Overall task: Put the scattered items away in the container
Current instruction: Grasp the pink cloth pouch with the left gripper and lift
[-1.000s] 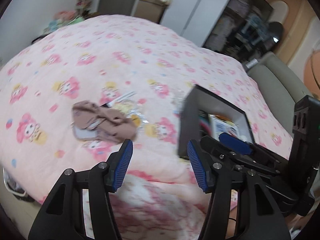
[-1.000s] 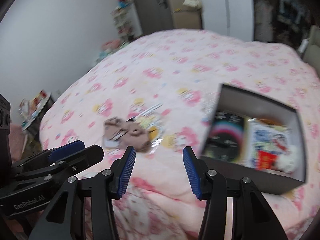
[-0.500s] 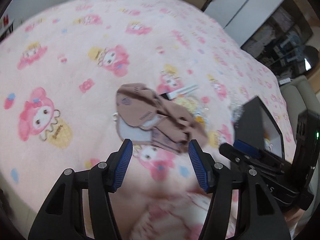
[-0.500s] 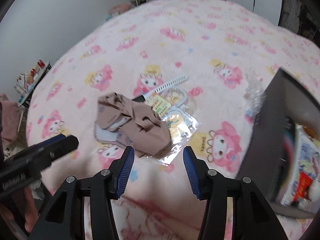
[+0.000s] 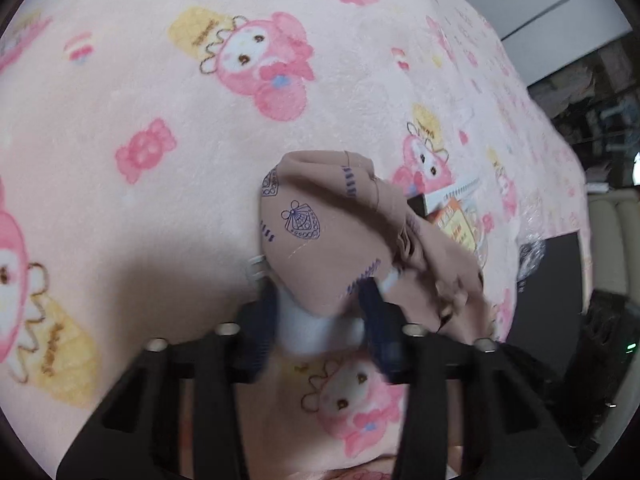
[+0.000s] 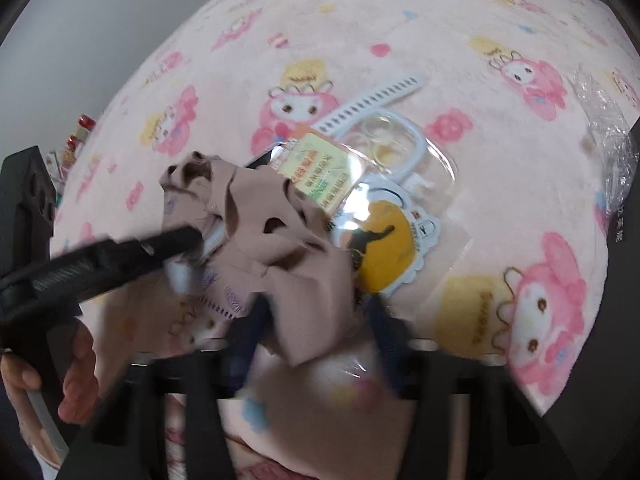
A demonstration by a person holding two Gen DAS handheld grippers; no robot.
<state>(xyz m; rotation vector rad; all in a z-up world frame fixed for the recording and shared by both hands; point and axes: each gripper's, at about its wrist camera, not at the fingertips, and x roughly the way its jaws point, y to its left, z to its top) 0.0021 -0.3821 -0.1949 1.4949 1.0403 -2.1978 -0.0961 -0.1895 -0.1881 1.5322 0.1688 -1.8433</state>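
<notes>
Both grippers press down on the crumpled beige cloth with purple printed motifs [image 5: 320, 236] lying on the pink cartoon-print fleece blanket [image 5: 160, 92]. The left gripper [image 5: 320, 312] has just been closing, its blue pads pinching the cloth's near edge. The right gripper [image 6: 316, 320] has likewise narrowed around another fold. Just beyond it lies a clear plastic packet with a yellow sticker [image 6: 384, 248]; the black box [image 6: 624, 240] stands off to the right.
</notes>
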